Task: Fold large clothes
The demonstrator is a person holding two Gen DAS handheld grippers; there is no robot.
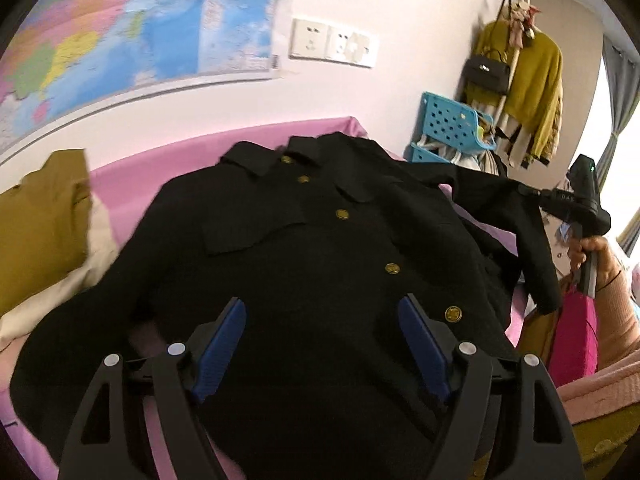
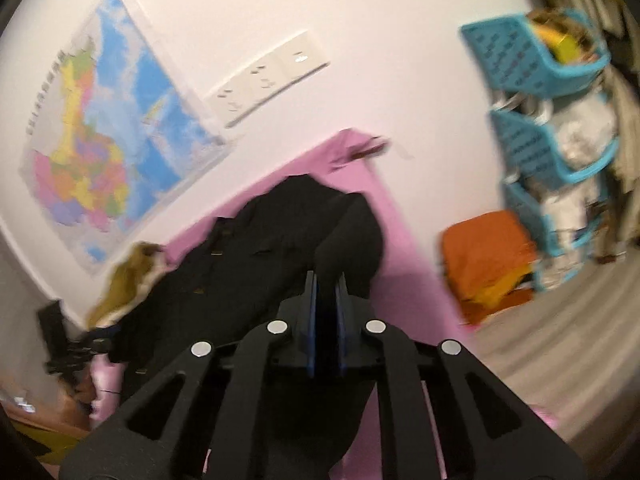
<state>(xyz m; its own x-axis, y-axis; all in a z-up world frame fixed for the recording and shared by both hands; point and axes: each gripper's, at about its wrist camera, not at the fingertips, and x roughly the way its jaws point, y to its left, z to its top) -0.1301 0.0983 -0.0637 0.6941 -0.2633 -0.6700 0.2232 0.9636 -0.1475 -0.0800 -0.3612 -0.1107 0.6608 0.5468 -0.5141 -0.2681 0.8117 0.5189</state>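
A black jacket (image 1: 320, 240) with gold buttons lies face up on the pink sheet (image 1: 128, 184), collar towards the wall. My left gripper (image 1: 322, 308) hovers open over its lower front, blue pads wide apart with nothing between them. At the right, a hand (image 1: 592, 248) holds my right gripper (image 1: 525, 191), which is shut on the jacket's sleeve (image 1: 500, 208) and lifts it off the bed. In the right wrist view the right gripper (image 2: 326, 280) has its pads clamped on that black sleeve (image 2: 352, 232), with the jacket (image 2: 240, 264) stretching away to the left.
An olive and cream garment (image 1: 40, 220) lies left of the jacket. Stacked blue baskets (image 2: 532, 52) and an orange bundle (image 2: 484, 256) stand beyond the bed's far corner. A mustard coat (image 1: 532, 80) hangs on a rack. A map (image 1: 140, 20) covers the wall.
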